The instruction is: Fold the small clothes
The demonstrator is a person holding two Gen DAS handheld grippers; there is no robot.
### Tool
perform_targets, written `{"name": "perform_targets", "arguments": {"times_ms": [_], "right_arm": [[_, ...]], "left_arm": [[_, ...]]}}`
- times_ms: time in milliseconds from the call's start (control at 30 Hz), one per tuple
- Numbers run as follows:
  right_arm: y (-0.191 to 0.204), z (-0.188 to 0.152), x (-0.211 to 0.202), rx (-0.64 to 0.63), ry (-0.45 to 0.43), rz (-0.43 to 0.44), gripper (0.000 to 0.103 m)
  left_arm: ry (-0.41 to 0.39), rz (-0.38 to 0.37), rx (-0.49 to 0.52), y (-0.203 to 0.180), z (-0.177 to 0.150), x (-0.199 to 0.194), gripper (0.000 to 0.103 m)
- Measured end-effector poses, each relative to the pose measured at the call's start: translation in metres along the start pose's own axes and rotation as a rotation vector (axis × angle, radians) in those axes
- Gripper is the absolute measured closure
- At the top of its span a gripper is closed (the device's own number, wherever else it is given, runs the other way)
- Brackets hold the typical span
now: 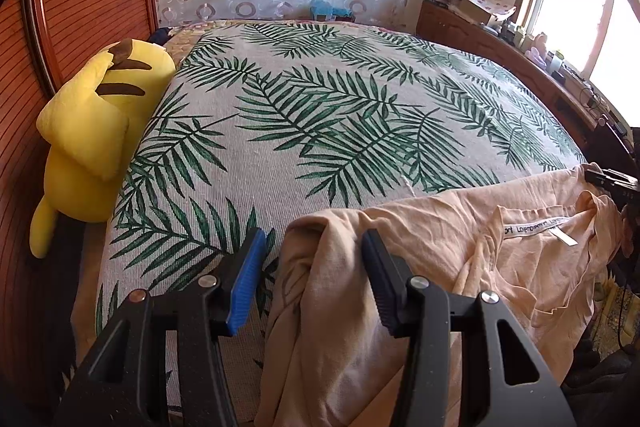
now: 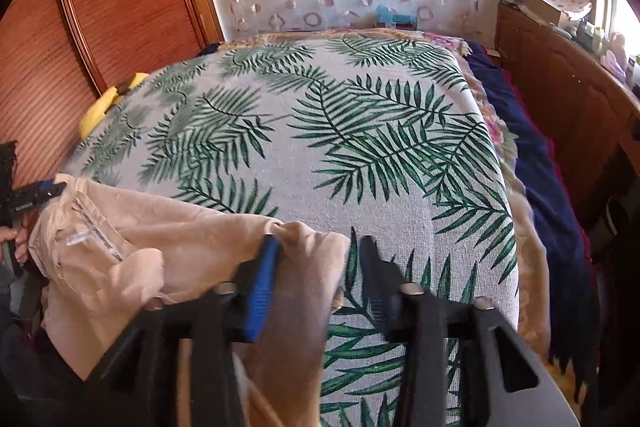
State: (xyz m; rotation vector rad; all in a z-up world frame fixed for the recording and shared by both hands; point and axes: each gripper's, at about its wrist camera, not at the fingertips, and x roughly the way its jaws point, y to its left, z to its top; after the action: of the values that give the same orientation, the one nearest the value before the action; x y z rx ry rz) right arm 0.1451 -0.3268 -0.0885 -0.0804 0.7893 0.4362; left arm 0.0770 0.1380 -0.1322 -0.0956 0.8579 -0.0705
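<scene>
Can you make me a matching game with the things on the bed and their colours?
Things:
1. plush toy
2. shirt
3. leaf bedspread
4. blanket at the bed's edge

Colours:
A. green on grey
B. dark blue
C. yellow
D. peach

Pairs: 1-C, 2-D, 3-A, 4-B

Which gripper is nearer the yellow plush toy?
Left. The left gripper is at the shirt's end nearest the yellow plush toy; the right gripper holds the far end.
</scene>
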Motion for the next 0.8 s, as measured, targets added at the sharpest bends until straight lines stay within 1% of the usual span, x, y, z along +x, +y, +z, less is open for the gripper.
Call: {"name": "perform_targets", "arguments": {"times_ms": [33, 67, 133, 200, 233, 267, 300, 367, 400, 433, 500, 533, 600, 800], "right_arm": [[0.0, 0.0, 0.003, -0.003, 0.014, -0.003, 0.054], [0.001, 0.0, 0.003, -0.013, 0.007, -0.007, 0.054], [0.003, 0.002, 0.004, -0.019, 0.012, -0.013, 0.054], [0.006, 0.002, 0.006, -0.027, 0.016, -0.002, 0.054], [0.009, 0.002, 0.006, -0.038, 0.02, 0.008, 0.059], [0.013, 0.003, 0.006, -0.056, 0.028, 0.03, 0.068], [0.017, 0.002, 0.006, -0.065, 0.036, 0.055, 0.086], [0.026, 0.001, 0.0, -0.104, 0.024, 0.048, 0.09], [0.03, 0.0, -0.006, -0.118, 0.009, 0.045, 0.091], [0.033, 0.0, -0.013, -0.122, -0.01, 0.055, 0.091], [0.038, 0.001, -0.031, -0.131, -0.042, 0.07, 0.091], [0.041, 0.002, -0.042, -0.136, -0.062, 0.067, 0.091], [0.044, 0.006, -0.067, -0.143, -0.104, 0.076, 0.092], [0.047, 0.017, -0.152, -0.169, -0.258, 0.09, 0.092]], "left_arm": [[-0.001, 0.0, -0.001, 0.0, 0.0, 0.0, 0.052], [-0.003, -0.003, -0.001, 0.0, 0.0, 0.0, 0.052], [-0.003, -0.009, 0.0, -0.001, -0.001, -0.001, 0.058], [-0.001, -0.039, 0.001, -0.003, -0.002, -0.001, 0.073], [0.003, -0.053, 0.002, -0.004, -0.002, -0.001, 0.078], [0.008, -0.07, 0.003, -0.006, -0.002, -0.002, 0.087], [0.005, -0.075, 0.003, -0.008, -0.003, -0.003, 0.09], [-0.021, -0.076, 0.008, -0.013, -0.004, -0.012, 0.091], [-0.04, -0.092, 0.003, -0.015, -0.004, -0.02, 0.091], [-0.066, -0.113, -0.004, -0.016, -0.003, -0.031, 0.091], [-0.117, -0.127, -0.005, -0.02, 0.002, -0.055, 0.091], [-0.14, -0.135, -0.001, -0.021, 0.004, -0.067, 0.092], [-0.213, -0.161, 0.013, -0.027, 0.009, -0.103, 0.092], [-0.398, -0.185, 0.05, -0.04, 0.02, -0.188, 0.092]]}}
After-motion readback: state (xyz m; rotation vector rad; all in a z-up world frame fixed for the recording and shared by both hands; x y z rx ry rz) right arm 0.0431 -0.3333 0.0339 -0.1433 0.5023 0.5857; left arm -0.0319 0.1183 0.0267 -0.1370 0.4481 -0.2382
